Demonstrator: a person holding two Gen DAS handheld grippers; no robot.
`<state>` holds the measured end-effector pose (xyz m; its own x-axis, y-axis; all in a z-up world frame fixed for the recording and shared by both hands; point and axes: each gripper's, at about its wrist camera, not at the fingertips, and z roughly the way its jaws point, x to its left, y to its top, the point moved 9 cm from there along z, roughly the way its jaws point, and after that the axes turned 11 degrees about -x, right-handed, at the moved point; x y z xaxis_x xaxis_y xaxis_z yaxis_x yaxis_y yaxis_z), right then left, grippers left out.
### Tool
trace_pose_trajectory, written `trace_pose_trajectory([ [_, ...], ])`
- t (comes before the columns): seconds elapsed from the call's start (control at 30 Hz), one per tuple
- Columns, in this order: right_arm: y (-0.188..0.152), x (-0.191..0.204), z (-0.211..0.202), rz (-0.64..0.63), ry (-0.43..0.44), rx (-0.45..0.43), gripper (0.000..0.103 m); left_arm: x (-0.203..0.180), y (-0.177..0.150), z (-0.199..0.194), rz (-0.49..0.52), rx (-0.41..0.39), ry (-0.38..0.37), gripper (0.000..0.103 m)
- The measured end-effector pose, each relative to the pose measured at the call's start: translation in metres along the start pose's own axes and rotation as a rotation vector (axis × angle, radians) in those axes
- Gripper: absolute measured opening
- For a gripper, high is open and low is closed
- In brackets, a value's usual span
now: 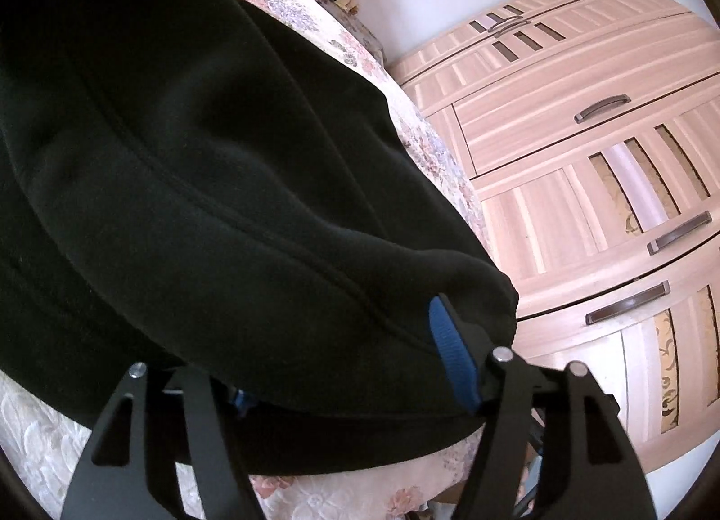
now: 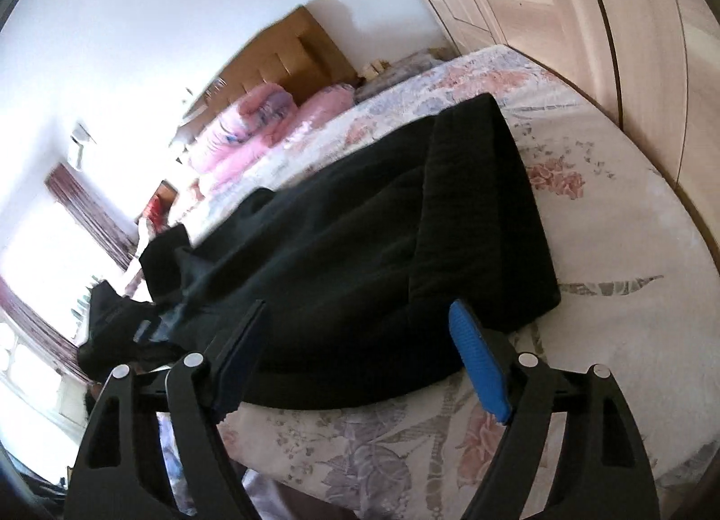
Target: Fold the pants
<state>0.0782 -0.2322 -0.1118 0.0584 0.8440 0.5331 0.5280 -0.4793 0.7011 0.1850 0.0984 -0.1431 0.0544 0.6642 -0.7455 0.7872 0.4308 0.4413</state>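
Pants (image 2: 360,223) lie flat on the bed (image 2: 607,250), already doubled, long axis running away from me toward the pillows (image 2: 252,133).

L gripper (image 1: 342,385): jaws apart, cloth edge lying between them w/ the blue pad (image 1: 452,353) on top, not pinching as far as I can see.

R gripper (image 2: 360,353): jaws apart, nothing held, near hem just ahead and partly between the tips.

L is nearer, right over the fabric. I'd guess the next fold goes lengthwise, near end to far end.

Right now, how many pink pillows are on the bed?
2. One pink pillow lies near the headboard; the other pillow lies next to it, closer to the wardrobe. More may be hidden behind the black pants.
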Motion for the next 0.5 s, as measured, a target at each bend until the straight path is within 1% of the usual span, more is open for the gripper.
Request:
trace_pose_trajectory([
  [0.03, 0.003, -0.001, 0.000, 0.011, -0.013, -0.006, 0.073, 0.000, 0.000, 0.000, 0.004, 0.000, 0.001, 0.066],
  [0.07, 0.000, -0.004, -0.009, 0.036, -0.032, -0.035, 0.073, 0.000, 0.000, 0.001, 0.006, 0.001, 0.002, 0.066],
  [0.13, 0.012, -0.017, -0.016, 0.063, -0.109, -0.091, 0.074, -0.002, 0.000, 0.002, 0.011, 0.000, 0.000, 0.067],
  [0.17, 0.014, -0.022, -0.013, 0.055, -0.123, -0.089, 0.075, -0.002, -0.001, 0.002, 0.013, 0.000, -0.001, 0.067],
  [0.27, 0.003, -0.028, 0.006, 0.065, -0.106, -0.007, 0.076, -0.001, -0.002, 0.001, 0.026, -0.003, -0.004, 0.067],
  [0.4, 0.000, -0.011, 0.003, -0.021, -0.103, -0.031, 0.077, -0.001, -0.003, 0.000, 0.029, -0.005, -0.008, 0.067],
  [0.43, -0.001, -0.008, 0.003, -0.030, -0.095, -0.029, 0.077, -0.001, -0.003, 0.000, 0.032, -0.006, -0.008, 0.067],
  [0.5, 0.001, -0.005, -0.003, -0.010, -0.058, -0.059, 0.076, -0.002, -0.004, 0.000, 0.043, -0.008, -0.004, 0.067],
])
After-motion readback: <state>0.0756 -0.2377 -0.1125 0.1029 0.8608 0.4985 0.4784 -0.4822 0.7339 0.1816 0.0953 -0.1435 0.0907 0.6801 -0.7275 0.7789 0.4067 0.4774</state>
